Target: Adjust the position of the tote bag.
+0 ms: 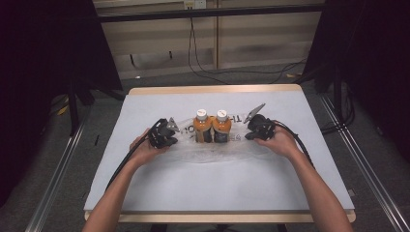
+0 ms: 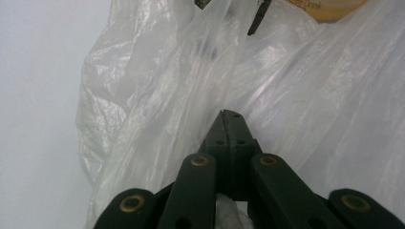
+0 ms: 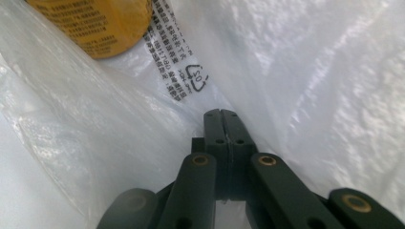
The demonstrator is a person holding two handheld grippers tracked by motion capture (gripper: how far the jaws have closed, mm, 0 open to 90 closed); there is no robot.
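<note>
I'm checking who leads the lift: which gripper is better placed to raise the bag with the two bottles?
Neither clearly. The left gripper and right gripper are each shut on the plastic bag, on opposite sides of the bottles; lifting both together looks safest.

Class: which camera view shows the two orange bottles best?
The high view: both orange bottles stand whole, side by side, white caps visible, on the plastic bag. The left and right gripper views each catch just an orange edge behind plastic.

Bottles [image 1: 212, 126] mid-table; near half free
</note>
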